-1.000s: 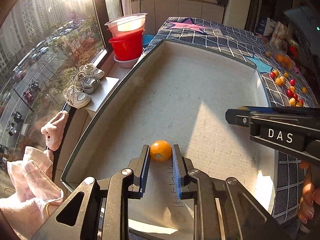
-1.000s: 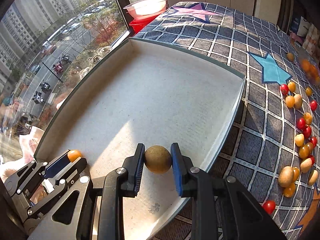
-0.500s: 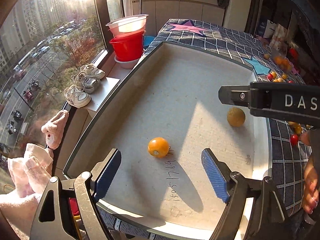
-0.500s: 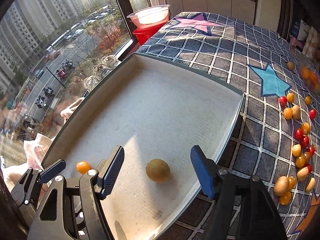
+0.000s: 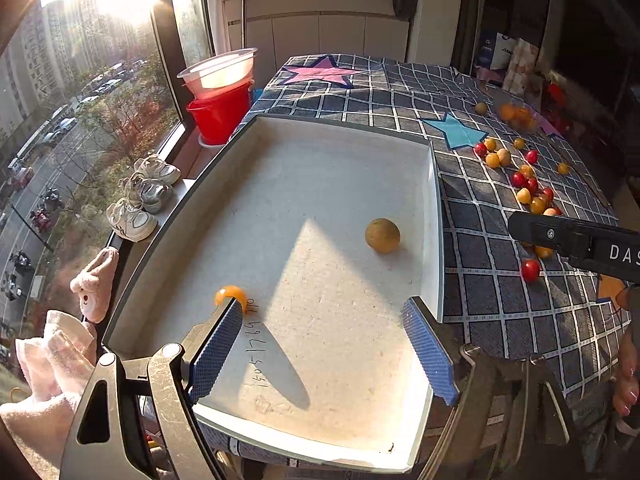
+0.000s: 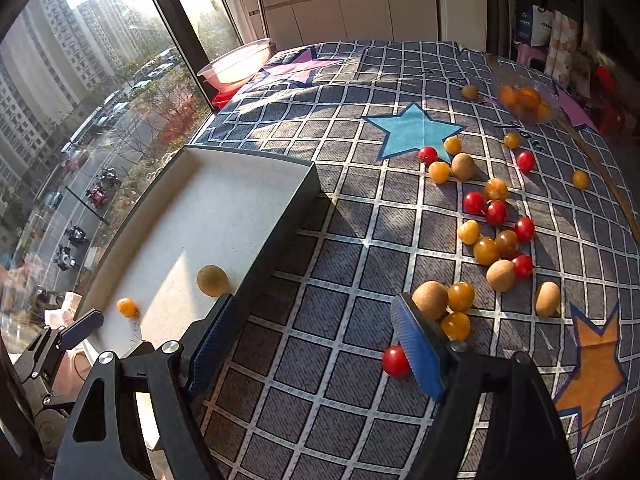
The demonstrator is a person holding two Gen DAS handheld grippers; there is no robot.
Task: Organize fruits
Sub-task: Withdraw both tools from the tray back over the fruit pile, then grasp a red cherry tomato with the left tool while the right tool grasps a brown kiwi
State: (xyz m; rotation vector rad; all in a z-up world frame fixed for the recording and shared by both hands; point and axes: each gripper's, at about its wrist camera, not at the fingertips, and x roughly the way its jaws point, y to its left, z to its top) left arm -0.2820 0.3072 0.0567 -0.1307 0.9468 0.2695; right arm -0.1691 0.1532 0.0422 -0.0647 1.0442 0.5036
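Sunlight from the tall window floods a surface covered by a checked cloth (image 6: 352,240) with stars, where our white tray (image 5: 434,208) sits at the window side. Two fruits lie in the tray: a small orange fruit (image 5: 229,295) near the left wall, partly hidden behind a finger of our left tool (image 5: 320,354), and a brown round fruit (image 5: 382,235) close to the right wall. Our left tool hangs over the tray's near end with its jaws spread wide and nothing between them. Our right tool (image 6: 316,346) is also spread wide and empty, over the cloth just outside the tray. The loose fruits (image 6: 492,232), red, orange and brown, lie scattered on the cloth to the right; a red one (image 6: 394,361) sits against the right finger, with a brown one (image 6: 430,300) and two orange ones clustered just beyond.

We judge the next pick risky: the fruits are round and packed close, so a finger coming down among them could nudge neighbours into rolling. The red fruit looks soft and could burst under a hard squeeze. Low glare and long shadows may also mislead our aim.
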